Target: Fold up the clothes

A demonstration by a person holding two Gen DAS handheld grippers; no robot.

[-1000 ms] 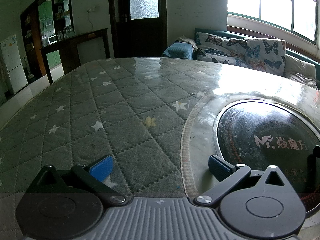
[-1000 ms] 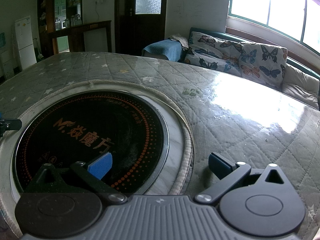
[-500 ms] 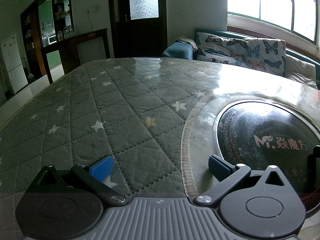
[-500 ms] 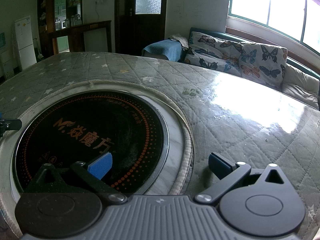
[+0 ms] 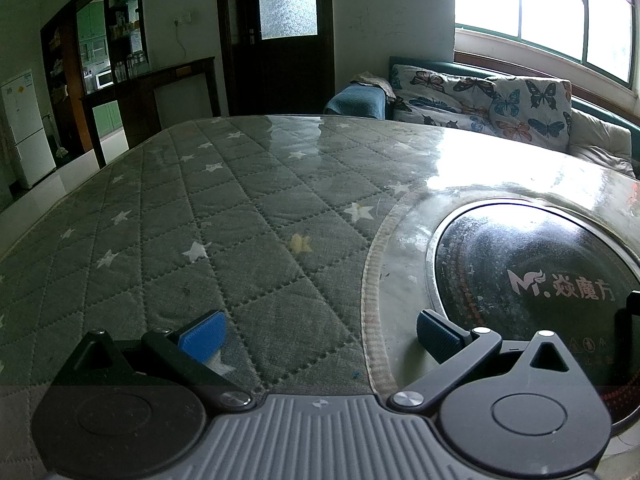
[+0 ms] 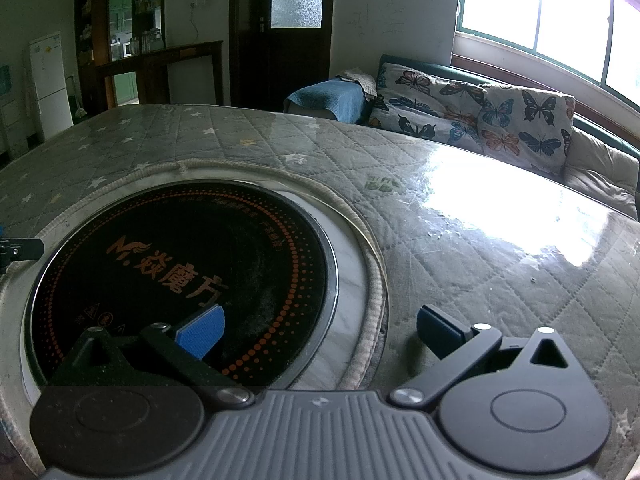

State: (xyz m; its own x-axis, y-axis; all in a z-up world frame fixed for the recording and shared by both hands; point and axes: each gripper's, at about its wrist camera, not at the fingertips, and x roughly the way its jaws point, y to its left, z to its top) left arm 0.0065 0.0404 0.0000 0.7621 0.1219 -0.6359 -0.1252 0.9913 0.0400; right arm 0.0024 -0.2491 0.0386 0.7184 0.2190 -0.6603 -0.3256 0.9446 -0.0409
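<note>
No garment shows on the table in either view. My left gripper (image 5: 318,334) is open and empty, low over the grey quilted star-pattern table cover (image 5: 200,220). My right gripper (image 6: 318,332) is open and empty, low over the rim of the round black cooktop (image 6: 180,264) set into the table. The cooktop also shows in the left wrist view (image 5: 532,276) at the right. A dark tip of the left gripper shows at the left edge of the right wrist view.
A sofa with butterfly cushions (image 5: 480,100) and a blue folded cloth (image 5: 356,102) stands behind the table under a bright window. A dark door (image 5: 280,36), a wooden sideboard (image 5: 160,92) and a white fridge (image 5: 24,128) are at the back left.
</note>
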